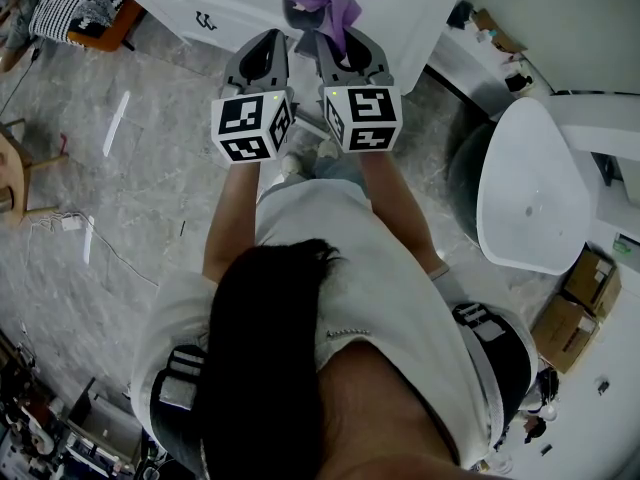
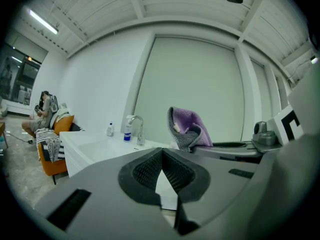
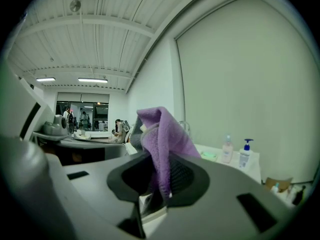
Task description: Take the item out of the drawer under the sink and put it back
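Observation:
A purple and grey cloth (image 1: pixel 328 10) hangs between the tips of my right gripper (image 1: pixel 340 42), whose jaws are shut on it. In the right gripper view the cloth (image 3: pixel 159 134) rises up out of the pads. My left gripper (image 1: pixel 268 42) is beside the right one, shut with nothing in it; its pads (image 2: pixel 172 173) meet. Both are held in front of the white sink cabinet (image 1: pixel 240 3). From the left gripper view the cloth (image 2: pixel 189 128) shows to the right, with the faucet (image 2: pixel 136 129) behind. No drawer is visible.
An orange chair (image 1: pixel 100 23) stands left of the cabinet. A white basin-like fixture (image 1: pixel 530 188) and cardboard boxes (image 1: pixel 578 303) are on the right. Bottles (image 3: pixel 245 154) stand on the counter. A wooden stool (image 1: pixel 15 178) is at far left on the marble floor.

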